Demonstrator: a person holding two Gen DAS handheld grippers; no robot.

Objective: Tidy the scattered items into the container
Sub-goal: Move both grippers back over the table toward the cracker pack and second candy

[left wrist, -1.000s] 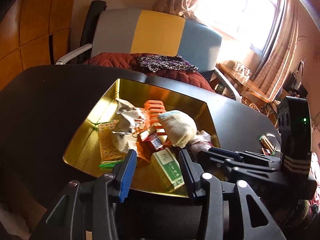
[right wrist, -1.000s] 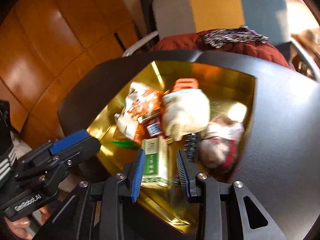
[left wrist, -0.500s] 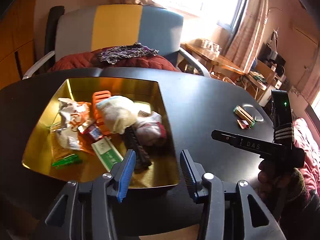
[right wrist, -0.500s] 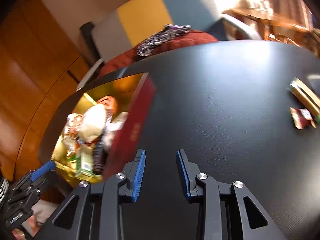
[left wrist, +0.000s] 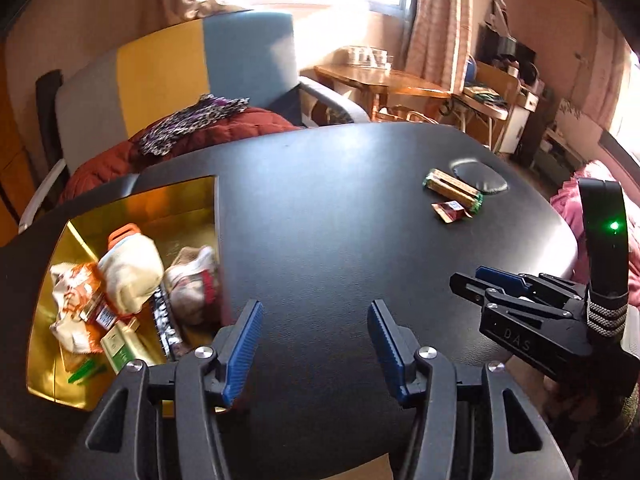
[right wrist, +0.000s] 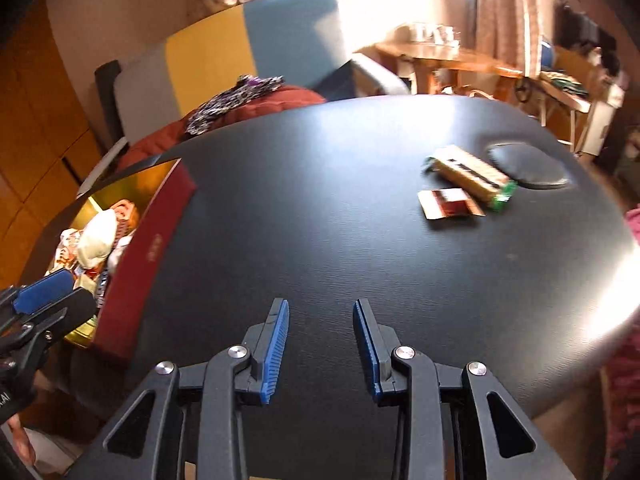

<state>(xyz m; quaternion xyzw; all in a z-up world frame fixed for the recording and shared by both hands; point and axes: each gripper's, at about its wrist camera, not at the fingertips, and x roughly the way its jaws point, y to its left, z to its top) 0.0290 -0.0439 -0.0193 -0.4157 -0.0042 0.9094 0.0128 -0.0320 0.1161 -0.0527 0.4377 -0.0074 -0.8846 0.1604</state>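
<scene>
Container (left wrist: 120, 208), gold inside, sits full at the table's (left wrist: 340, 208) left edge. Left gripper (left wrist: 314, 340), jaws just widened, holds nothing. Right gripper (right wrist: 320, 350) is narrowly parted, empty.

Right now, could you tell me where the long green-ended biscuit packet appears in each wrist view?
Left wrist: biscuit packet upper right, on the black table, beside the round inset.
Right wrist: biscuit packet upper right, just left of that inset.
Shared landmark: the small red wrapper lying just in front of it.
</scene>
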